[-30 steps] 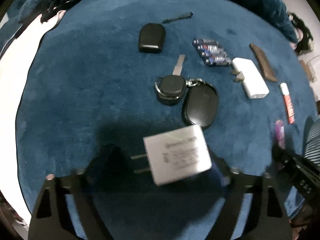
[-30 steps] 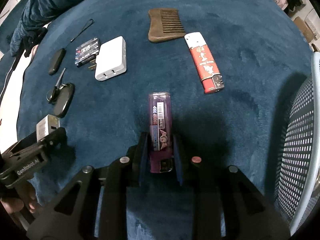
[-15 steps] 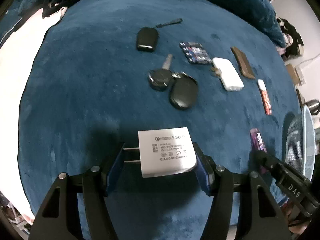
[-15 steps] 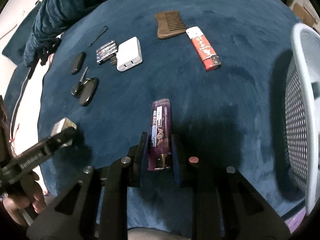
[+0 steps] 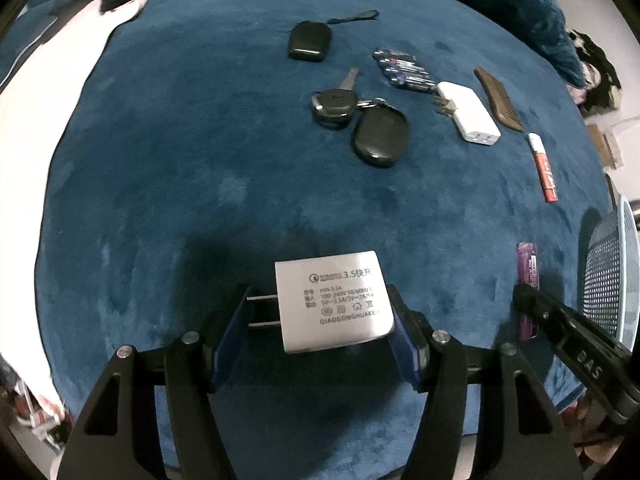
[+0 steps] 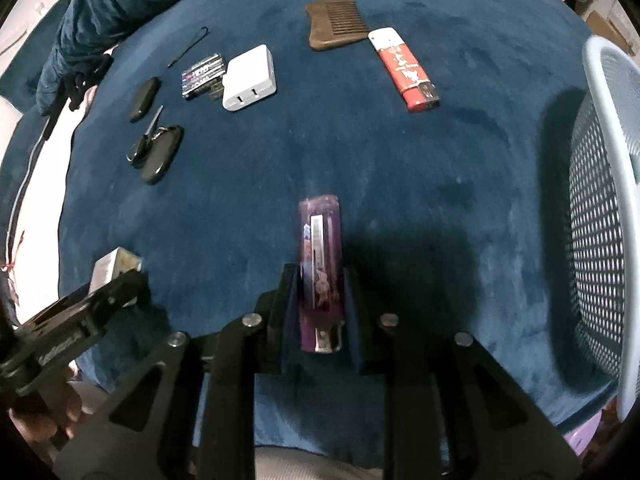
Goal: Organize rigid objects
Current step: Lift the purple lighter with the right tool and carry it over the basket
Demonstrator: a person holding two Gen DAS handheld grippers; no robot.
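Blue plush cloth (image 5: 200,168) covers the desk, with a pale mesh basket (image 6: 600,208) standing at its right edge. Compared with a second ago, both held items sit higher above the cloth and the basket fills far more of the right wrist view, so both loads appear to be heading toward it.

Clamped in the left hand-held gripper (image 5: 318,330) is the silver wall charger (image 5: 332,300), its 2 prongs against the left pad and its body against the right. The right hand-held gripper (image 6: 318,296) is clenched on the purple lighter (image 6: 320,264), which points forward between the narrow jaws. I judge this to be the carry step, with dropping into the basket next.

Left on the cloth, well apart from both loads, are a car key with a black fob (image 5: 360,120), a black case (image 5: 310,40), a pack of batteries (image 5: 404,70), a white adapter (image 5: 468,116), a wooden comb (image 6: 336,24) and a red lighter (image 6: 404,68).

Nothing lies between the lighter and the basket; the basket's tall rim is the 1 obstacle to clear.
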